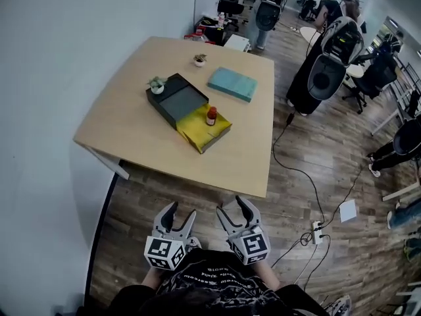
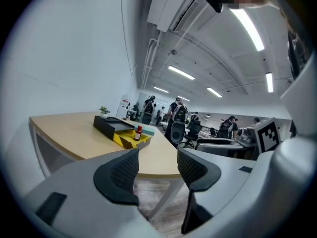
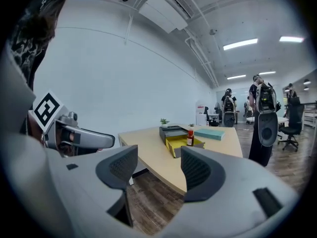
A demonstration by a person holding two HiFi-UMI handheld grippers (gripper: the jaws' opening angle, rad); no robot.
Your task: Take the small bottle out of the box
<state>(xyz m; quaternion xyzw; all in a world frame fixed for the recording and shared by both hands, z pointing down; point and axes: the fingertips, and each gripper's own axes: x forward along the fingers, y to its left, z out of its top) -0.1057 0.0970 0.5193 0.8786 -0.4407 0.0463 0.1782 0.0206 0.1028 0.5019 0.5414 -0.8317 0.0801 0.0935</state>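
No readable text: only blurred white print on the person's dark shirt (image 1: 217, 283), illegible

Table (image 1: 125, 124): light wood top on white legs (image 1: 108, 162); its left edge is set along a plain white wall (image 1: 52, 58).

Floor (image 1: 210, 206): dark wood-look planks. A black cable (image 1: 274, 148) is laid over the floor from near the table's right edge to a white power strip (image 1: 317, 230). A white sheet (image 1: 348, 210) is seen on the floor near the strip.

A black-and-grey high-backed chair (image 1: 329, 78) is placed off the table's far right corner. More chairs and desks are noted behind it.

Ceiling: white, lit by long strip lights (image 2: 180, 73). A white boxed unit (image 2: 166, 6) is mounted high on the wall, with pipes run beside it.

Several people (image 2: 177, 110) are recorded standing at the far end of the room.
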